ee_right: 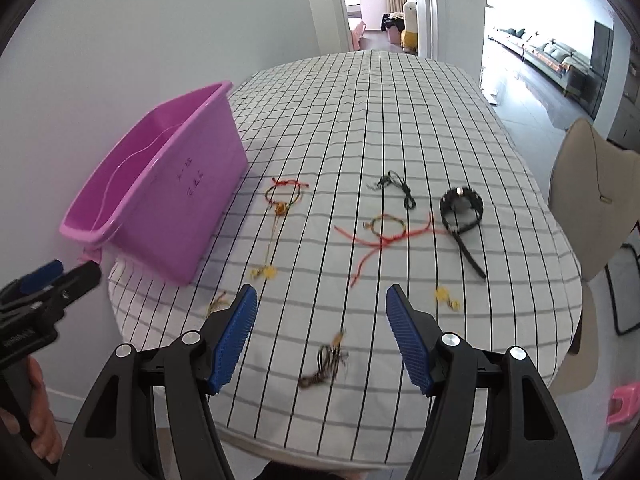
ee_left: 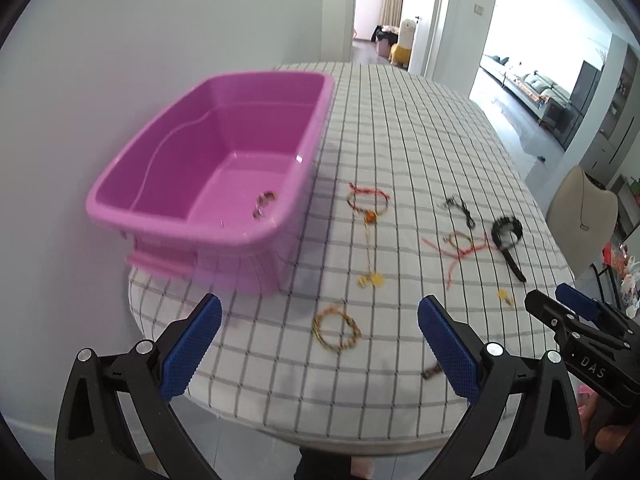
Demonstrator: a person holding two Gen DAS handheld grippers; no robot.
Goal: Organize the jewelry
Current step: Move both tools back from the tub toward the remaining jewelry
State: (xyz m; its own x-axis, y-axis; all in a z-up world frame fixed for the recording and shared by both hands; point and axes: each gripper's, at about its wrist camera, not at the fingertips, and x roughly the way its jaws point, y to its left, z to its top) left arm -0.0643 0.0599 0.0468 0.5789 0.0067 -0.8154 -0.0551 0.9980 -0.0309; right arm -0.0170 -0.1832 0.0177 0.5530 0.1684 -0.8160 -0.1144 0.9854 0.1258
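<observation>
A pink plastic bin (ee_left: pixel 224 152) stands at the table's left; one bracelet (ee_left: pixel 264 204) lies inside it. The bin also shows in the right wrist view (ee_right: pixel 168 200). Several bracelets lie on the checked cloth: a woven loop (ee_left: pixel 336 328), a red-and-gold one with a tassel (ee_left: pixel 368 204), a red-corded one (ee_right: pixel 388 228), a black cord (ee_right: pixel 396 188), a black band (ee_right: pixel 462 208), and a dark braided one (ee_right: pixel 324 364). My left gripper (ee_left: pixel 320 344) is open above the woven loop. My right gripper (ee_right: pixel 320 332) is open above the dark braided bracelet.
The table (ee_right: pixel 360 120) has a rounded near edge and stands against a white wall (ee_left: pixel 140 40) on the left. A beige chair (ee_right: pixel 592 192) stands at the right. A small yellow charm (ee_right: pixel 446 298) lies near the right fingers.
</observation>
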